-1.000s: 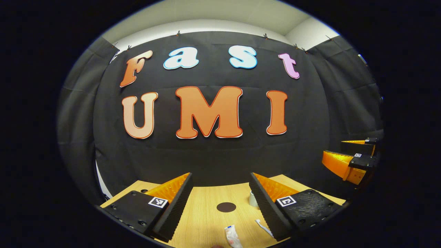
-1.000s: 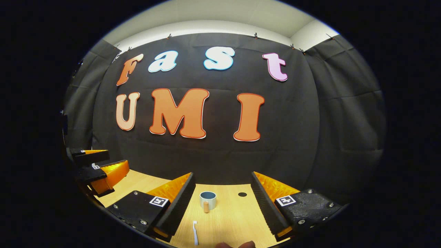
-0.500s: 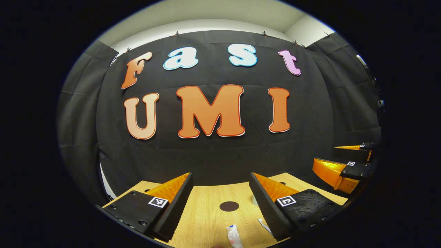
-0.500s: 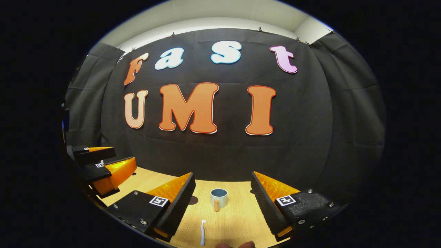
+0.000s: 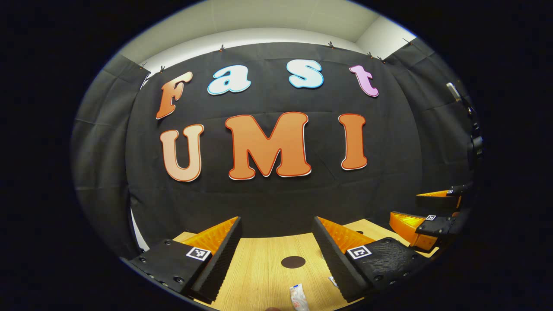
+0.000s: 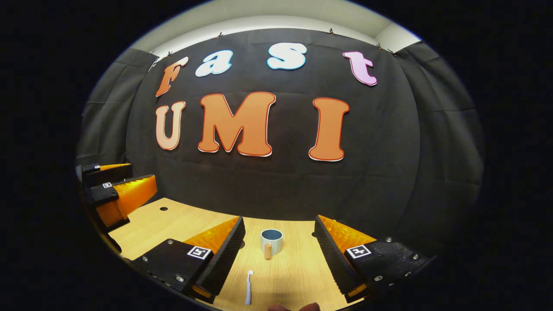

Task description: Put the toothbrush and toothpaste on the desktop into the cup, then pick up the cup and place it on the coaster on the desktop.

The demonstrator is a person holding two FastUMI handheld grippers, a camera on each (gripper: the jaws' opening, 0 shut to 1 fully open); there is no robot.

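Note:
In the right gripper view a pale cup [image 6: 271,241] with a wooden handle stands upright on the wooden desktop [image 6: 293,276], ahead of my open right gripper [image 6: 280,248]. A white toothbrush [image 6: 248,287] lies nearer, between the fingers' line, left of centre. In the left gripper view a small white toothpaste tube [image 5: 298,298] lies at the bottom edge below my open left gripper [image 5: 276,248]. A dark round coaster [image 5: 293,261] rests on the desktop beyond it. A bit of the toothbrush [image 5: 333,281] peeks out beside the right finger.
The other gripper [image 5: 425,218] hangs at the right edge of the left gripper view; in the right gripper view the other gripper [image 6: 114,190] is at the far left. A small round hole [image 6: 163,208] marks the desktop. Black cloth wall stands behind.
Both views have shifted slightly: the left gripper has moved so the coaster and tube sit more to the right; the right gripper has tipped so more desktop shows. Both stay open.

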